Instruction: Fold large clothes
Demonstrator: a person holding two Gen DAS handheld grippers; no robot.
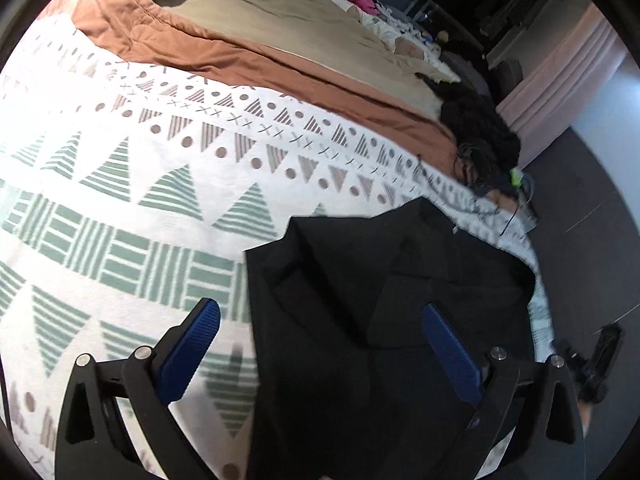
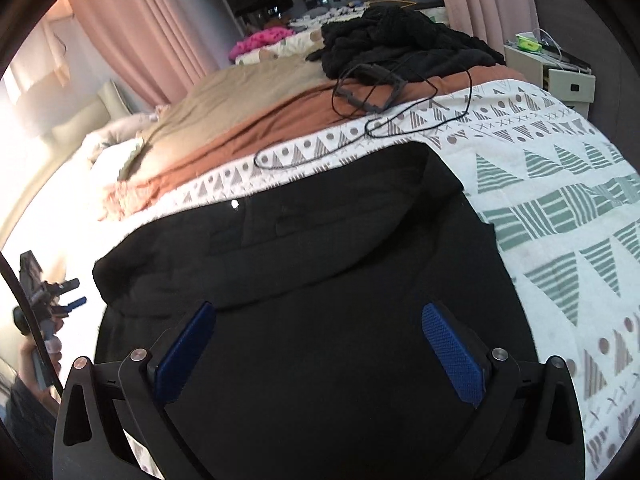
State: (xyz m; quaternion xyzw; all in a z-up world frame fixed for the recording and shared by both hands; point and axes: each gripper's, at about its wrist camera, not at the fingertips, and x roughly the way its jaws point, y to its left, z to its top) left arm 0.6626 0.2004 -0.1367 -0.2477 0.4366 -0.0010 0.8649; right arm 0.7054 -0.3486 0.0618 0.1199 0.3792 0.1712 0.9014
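A large black garment lies partly folded on a white bedspread with green and brown triangles. My left gripper is open just above the garment's left edge, one blue pad over the bedspread and one over the cloth. In the right wrist view the same black garment fills the foreground, with a small white button near its far edge. My right gripper is open above it and holds nothing. The left gripper also shows in the right wrist view at the far left.
A rust-brown blanket and tan sheet lie further up the bed. A heap of dark knitwear with a black cable sits behind the garment. A bedside cabinet stands at the right, pink curtains behind.
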